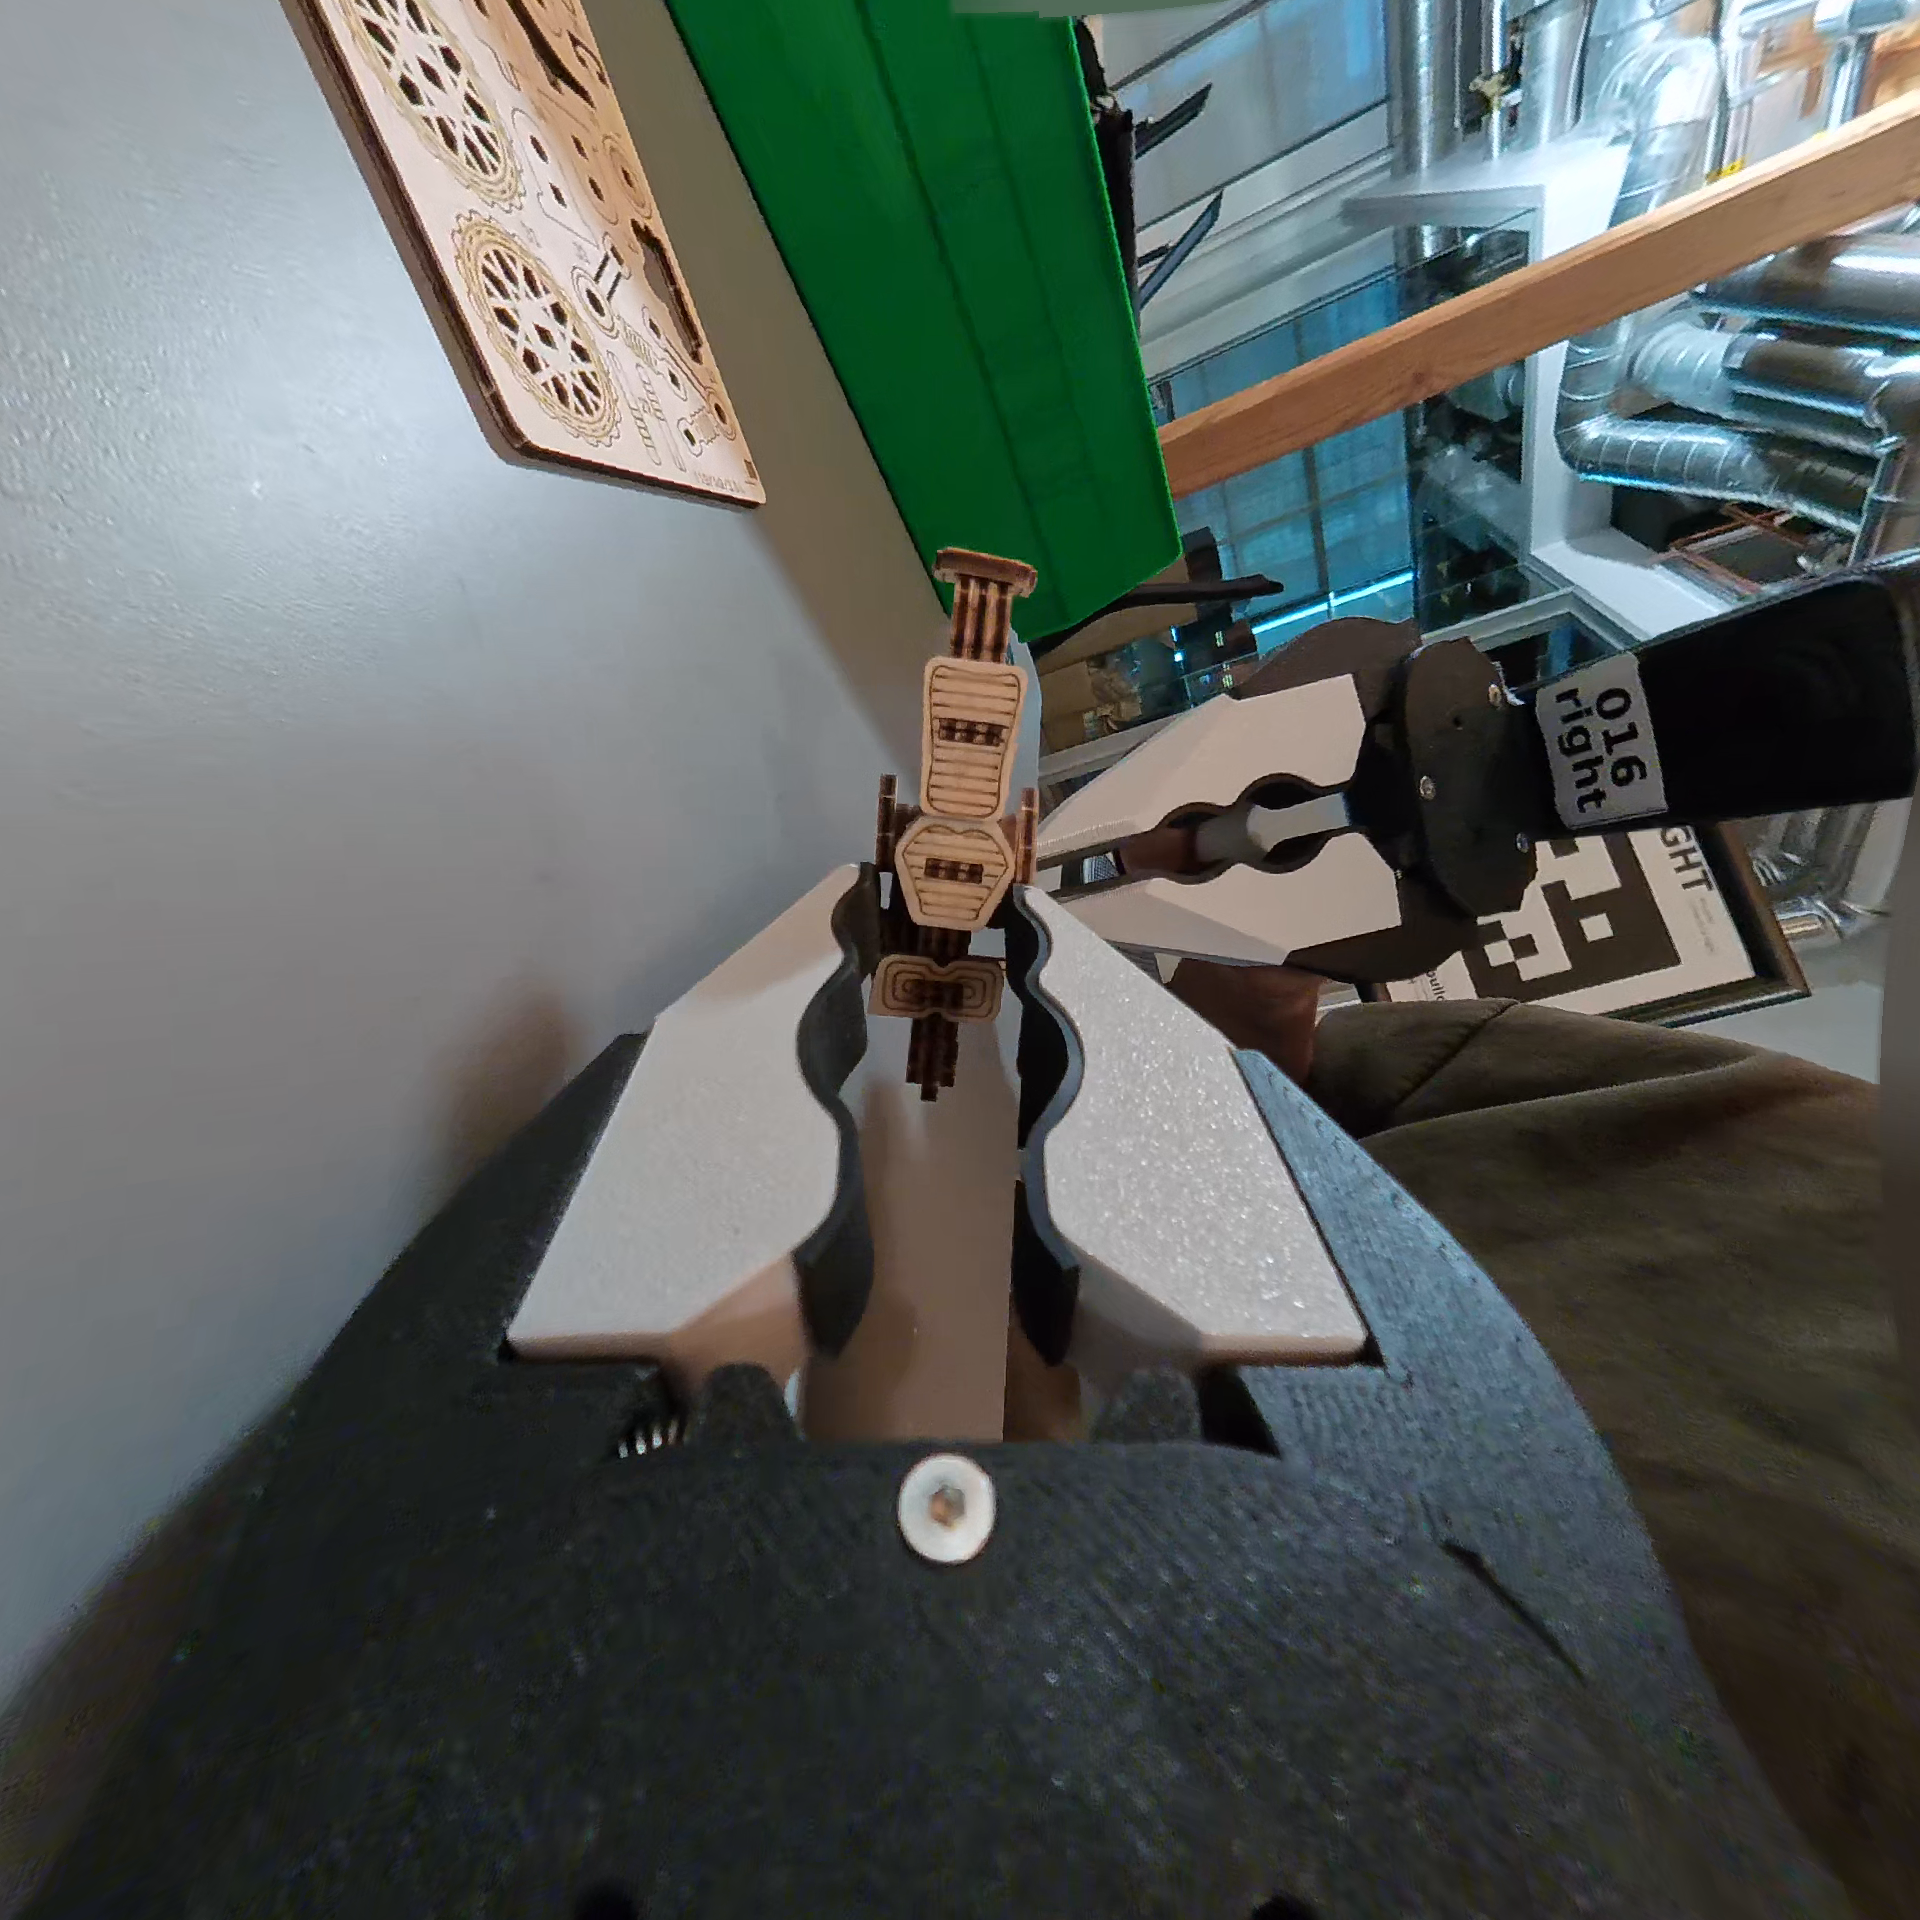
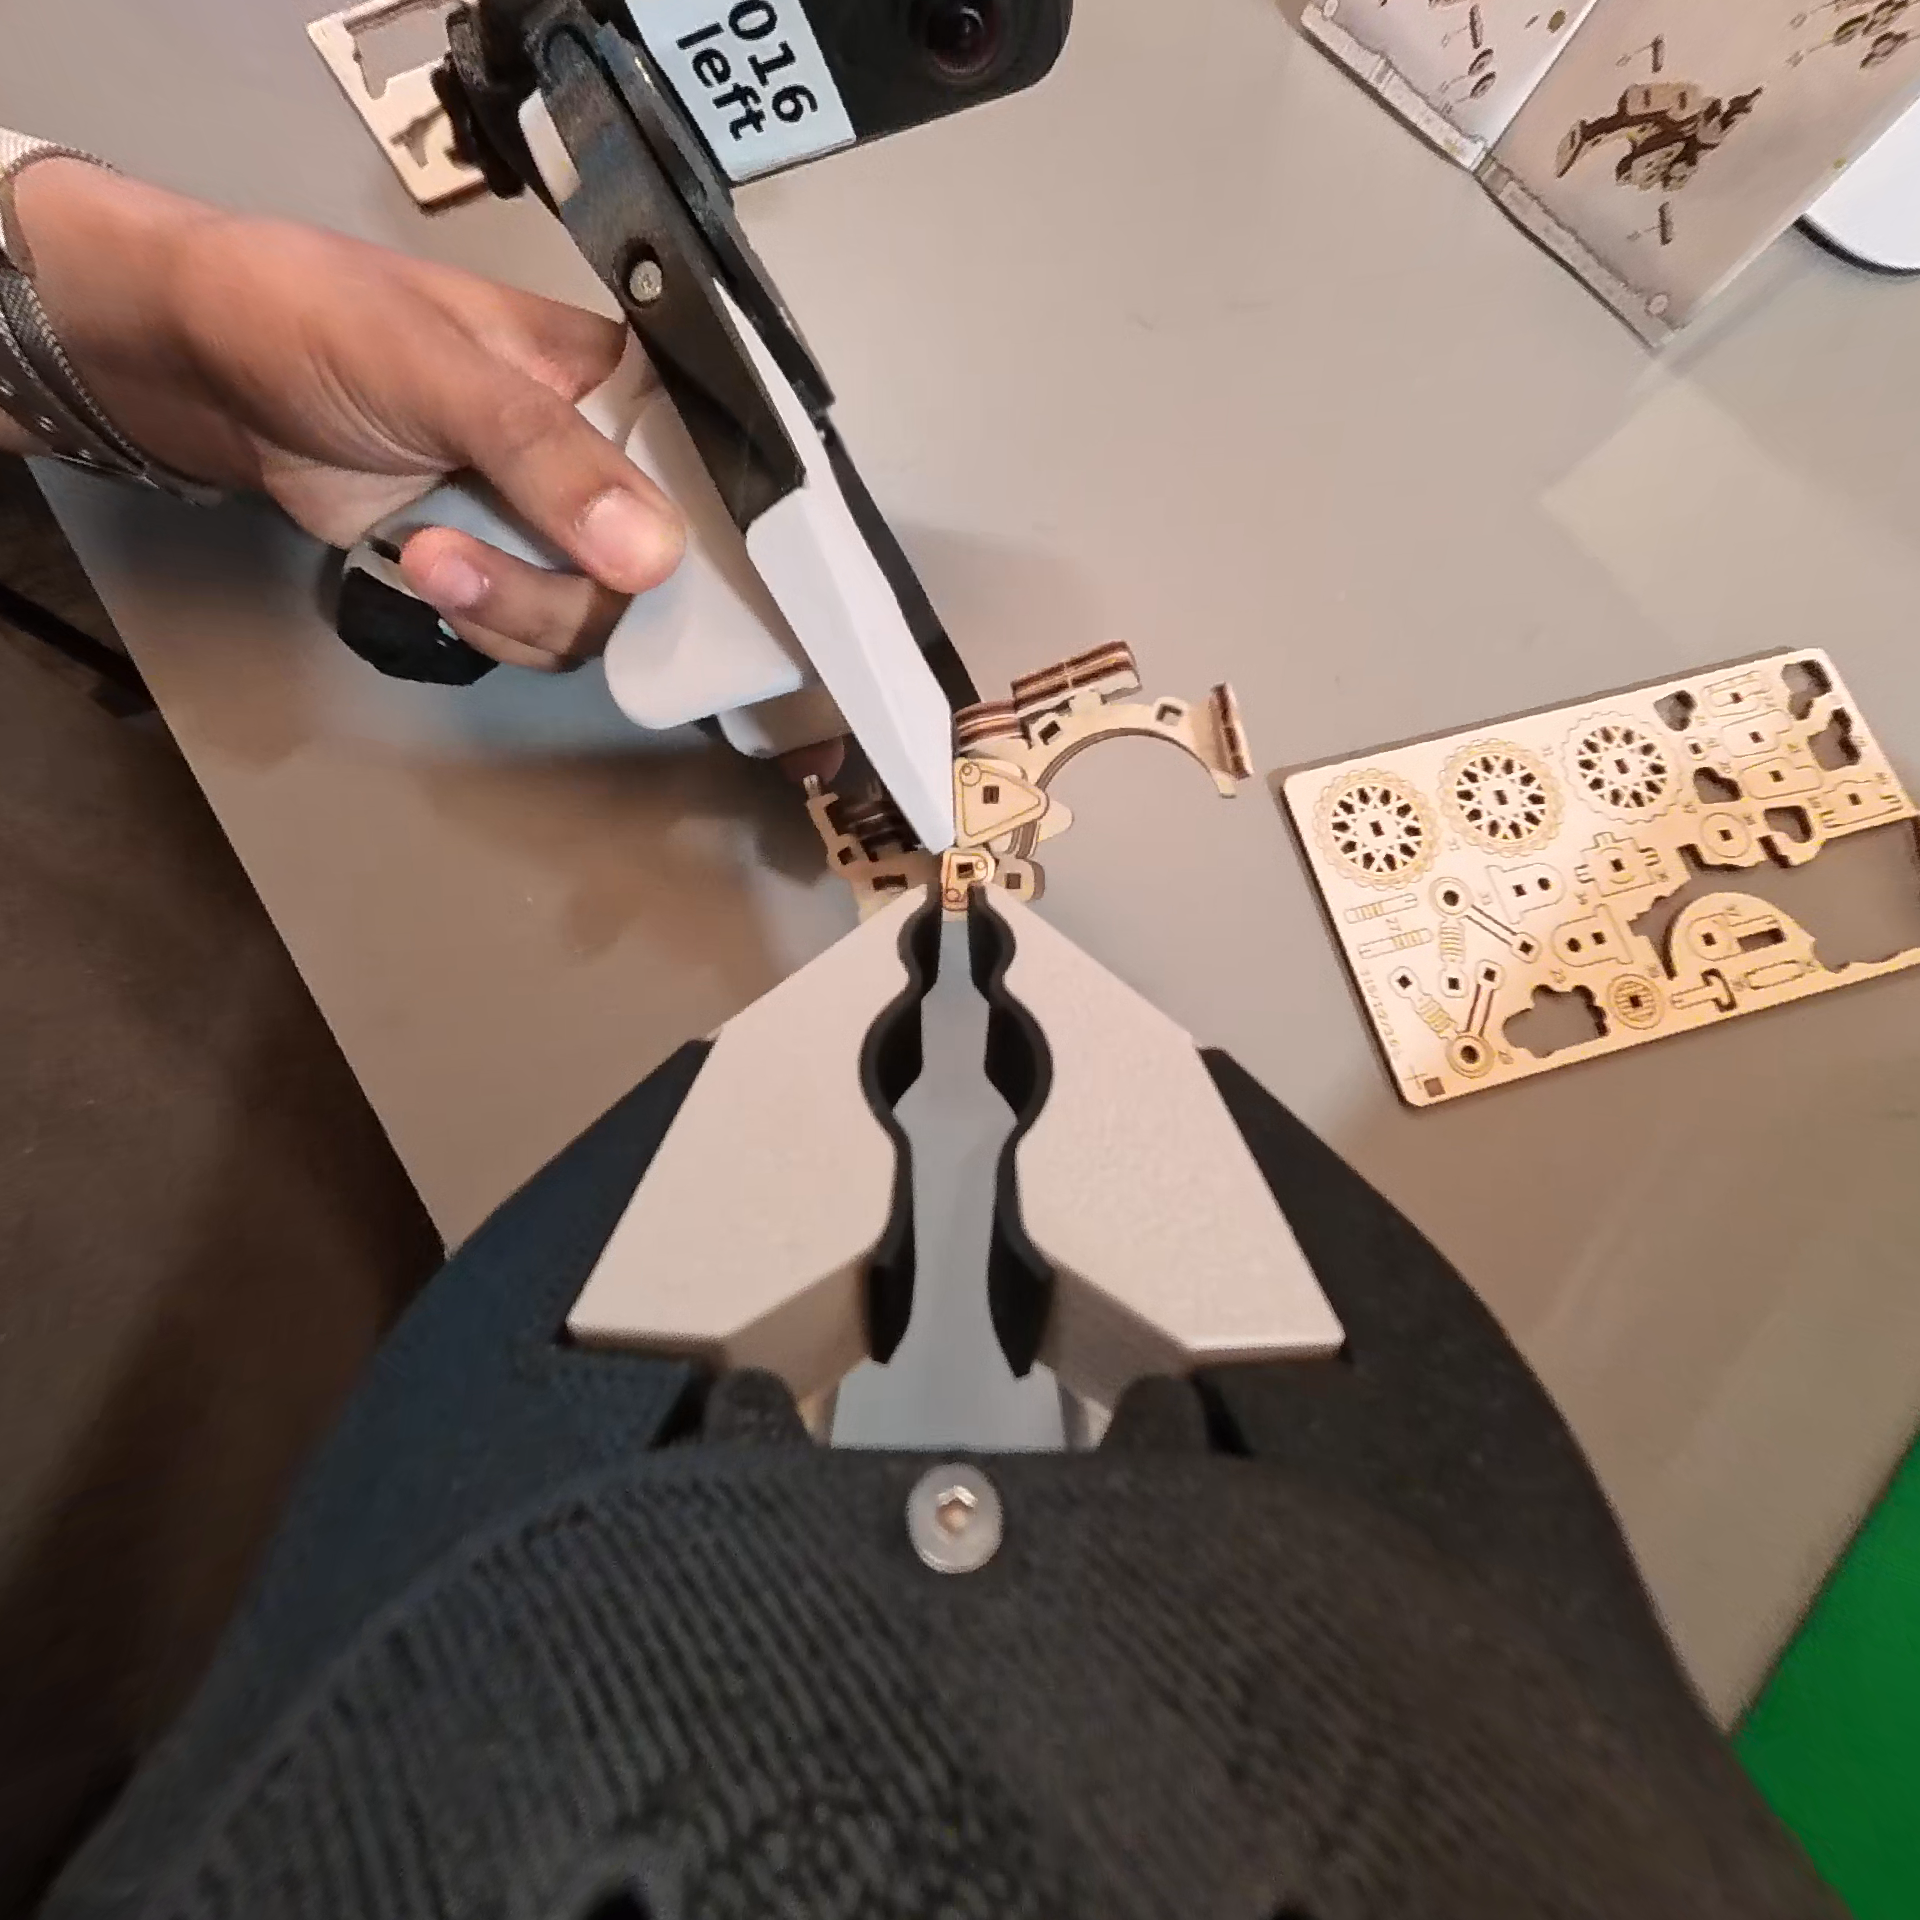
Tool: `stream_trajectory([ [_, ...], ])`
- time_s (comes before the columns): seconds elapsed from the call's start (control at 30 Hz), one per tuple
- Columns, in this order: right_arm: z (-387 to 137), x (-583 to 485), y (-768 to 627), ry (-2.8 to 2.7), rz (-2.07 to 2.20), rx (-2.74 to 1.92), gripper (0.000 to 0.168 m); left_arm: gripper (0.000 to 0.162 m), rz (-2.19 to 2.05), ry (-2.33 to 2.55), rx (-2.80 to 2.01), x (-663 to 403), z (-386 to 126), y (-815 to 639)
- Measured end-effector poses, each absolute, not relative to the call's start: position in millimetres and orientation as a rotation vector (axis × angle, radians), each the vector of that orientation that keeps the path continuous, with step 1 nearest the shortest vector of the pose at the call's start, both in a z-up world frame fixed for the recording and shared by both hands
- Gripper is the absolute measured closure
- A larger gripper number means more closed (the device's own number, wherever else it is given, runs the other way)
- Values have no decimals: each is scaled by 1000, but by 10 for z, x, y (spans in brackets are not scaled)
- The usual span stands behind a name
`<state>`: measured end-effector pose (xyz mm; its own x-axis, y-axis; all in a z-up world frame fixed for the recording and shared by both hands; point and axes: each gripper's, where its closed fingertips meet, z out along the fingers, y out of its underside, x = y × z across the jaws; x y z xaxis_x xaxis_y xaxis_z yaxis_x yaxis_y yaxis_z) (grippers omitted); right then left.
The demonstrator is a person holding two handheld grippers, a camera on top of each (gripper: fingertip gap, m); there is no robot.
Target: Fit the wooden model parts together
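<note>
My left gripper (image 1: 940, 899) is shut on the partly built wooden model (image 1: 961, 758), which stands up above its fingertips. In the right wrist view the left gripper (image 2: 930, 800) reaches in from the upper left and clamps the model (image 2: 1081, 727) above the grey table. My right gripper (image 2: 956, 909) is shut on a small wooden part (image 2: 964, 875) with a square hole. It holds the part against the model's lower side. In the left wrist view the right gripper (image 1: 1044, 857) comes in from the right, its tips at the model's edge.
A flat wooden sheet of cut parts (image 2: 1621, 862) lies to the right on the grey table (image 2: 1299, 468). A second sheet (image 2: 400, 125) lies at the far left and a picture booklet (image 2: 1621, 135) at the far right. A person's hand (image 2: 395, 405) holds the left gripper. A green panel (image 1: 966, 291) stands behind. Both grippers' tips are close together, under 4 cm apart. My right gripper's tips are some 20 cm from the green panel (image 1: 966, 291).
</note>
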<state>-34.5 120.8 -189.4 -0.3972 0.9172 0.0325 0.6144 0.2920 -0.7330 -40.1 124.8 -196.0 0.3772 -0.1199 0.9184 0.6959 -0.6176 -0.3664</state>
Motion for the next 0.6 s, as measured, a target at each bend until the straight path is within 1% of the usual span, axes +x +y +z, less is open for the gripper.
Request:
stream_trajectory([
  [0.13,-1875,-344,1208,-2114,903,-1345,165,139,-1313,-468,-1863,-380,-1944,1237],
  [0.27,-1873,-341,1170,-2130,874,-1307,165,134,-1214,-398,-1954,-306,-2029,1230],
  [0.33,-1899,-335,1200,-2135,832,-1315,165,135,-1151,-379,-1971,-315,-2046,1239],
  [0.6,-1925,-332,1267,-2122,829,-1341,165,136,-1276,-420,-1917,-349,-1986,1211],
])
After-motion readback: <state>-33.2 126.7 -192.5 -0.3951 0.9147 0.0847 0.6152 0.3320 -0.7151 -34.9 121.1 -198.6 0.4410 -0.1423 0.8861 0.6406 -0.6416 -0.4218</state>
